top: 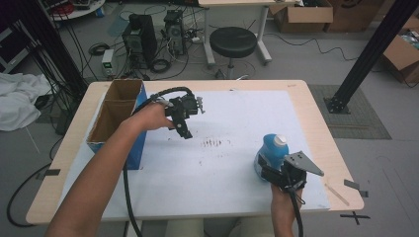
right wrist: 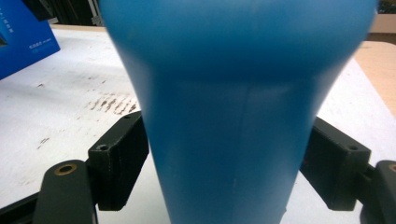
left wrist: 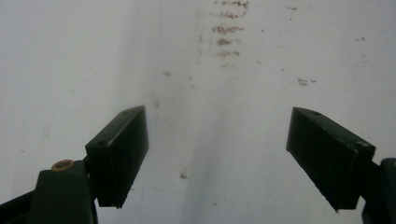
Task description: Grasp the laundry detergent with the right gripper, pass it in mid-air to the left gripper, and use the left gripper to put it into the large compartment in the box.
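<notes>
Blue bottle [right wrist: 229,116], top cut off

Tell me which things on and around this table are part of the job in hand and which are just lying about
In the job:
- blue plastic bottle with white cap, between the right gripper pads
- left gripper, open over the white mat
- open blue-sided cardboard box, possibly the destination

Lying about:
- black round stool
- computer towers
- white cloth

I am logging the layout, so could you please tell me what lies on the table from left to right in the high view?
Open cardboard box → left gripper → brown smudges on the white sheet → blue bottle, with the right gripper at it.
</notes>
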`<state>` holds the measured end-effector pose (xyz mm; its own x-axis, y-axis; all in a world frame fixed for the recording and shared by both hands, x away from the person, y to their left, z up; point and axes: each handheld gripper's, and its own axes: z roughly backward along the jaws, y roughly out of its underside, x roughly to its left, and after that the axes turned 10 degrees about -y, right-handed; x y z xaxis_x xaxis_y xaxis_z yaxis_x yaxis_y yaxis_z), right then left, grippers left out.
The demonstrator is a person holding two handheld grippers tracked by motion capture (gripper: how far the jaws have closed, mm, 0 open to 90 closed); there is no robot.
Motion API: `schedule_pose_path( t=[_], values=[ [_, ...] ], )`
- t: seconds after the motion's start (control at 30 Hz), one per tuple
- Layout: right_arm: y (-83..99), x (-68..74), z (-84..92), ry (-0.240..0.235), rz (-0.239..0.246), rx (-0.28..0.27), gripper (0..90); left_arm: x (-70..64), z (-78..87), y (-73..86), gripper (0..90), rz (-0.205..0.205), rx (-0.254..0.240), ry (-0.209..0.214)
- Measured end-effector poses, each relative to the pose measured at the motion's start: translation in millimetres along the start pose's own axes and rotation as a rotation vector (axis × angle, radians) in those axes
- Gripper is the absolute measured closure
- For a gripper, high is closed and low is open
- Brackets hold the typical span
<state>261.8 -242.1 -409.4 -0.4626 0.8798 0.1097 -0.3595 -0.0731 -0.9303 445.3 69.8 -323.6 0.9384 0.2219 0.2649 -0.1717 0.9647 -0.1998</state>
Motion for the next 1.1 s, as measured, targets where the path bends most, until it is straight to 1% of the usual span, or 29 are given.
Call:
schedule_pose_path(
  t=[0.07, 0.2, 0.47, 0.5, 0.6, 0.63, 0.67, 0.7, 0.73, 0.77, 1.1],
  values=[
    [-0.2, 0.7, -0.2, 0.008, 0.004, -0.006, 23.3, 0.0, -0.1, -0.1, 21.6, 0.000, 0.000, -0.001],
    [-0.8, 1.2, -0.2, 0.005, 0.007, -0.014, 26.5, -0.1, -0.3, 0.1, 21.6, 0.000, 0.001, -0.002],
    [-0.3, 1.0, -0.6, 0.003, 0.001, -0.013, 27.4, 0.0, 0.1, 0.1, 21.7, -0.001, 0.000, -0.002],
    [-0.1, 1.0, -0.7, 0.002, 0.001, -0.014, 27.5, -0.3, -0.1, 0.2, 21.7, 0.006, -0.004, -0.001],
    [0.3, 0.8, -0.7, 0.001, -0.001, -0.015, 28.0, -0.2, 0.1, 0.2, 21.7, 0.006, -0.003, -0.002],
    [0.2, 0.8, -0.7, 0.002, -0.002, -0.016, 28.1, 0.1, 0.3, 0.2, 21.7, 0.000, 0.000, -0.002],
    [0.1, 0.9, -0.6, 0.004, -0.001, -0.017, 28.2, -0.4, 0.1, 0.2, 21.7, 0.006, -0.004, -0.001],
    [0.0, 0.9, -0.5, 0.003, -0.001, -0.017, 28.3, 0.0, 0.5, 0.0, 21.7, -0.003, 0.002, -0.003],
    [-0.2, 1.0, -0.5, 0.003, -0.001, -0.018, 28.4, -0.5, 0.3, 0.1, 21.7, 0.004, -0.001, -0.002],
    [-0.4, 1.1, -0.5, 0.004, -0.001, -0.018, 28.5, 0.0, 0.5, 0.0, 21.7, -0.004, 0.004, -0.003],
    [-0.1, 0.5, -0.3, 0.005, -0.003, -0.023, 30.0, 0.0, 0.8, -0.2, 21.8, -0.002, 0.001, -0.003]
  ],
)
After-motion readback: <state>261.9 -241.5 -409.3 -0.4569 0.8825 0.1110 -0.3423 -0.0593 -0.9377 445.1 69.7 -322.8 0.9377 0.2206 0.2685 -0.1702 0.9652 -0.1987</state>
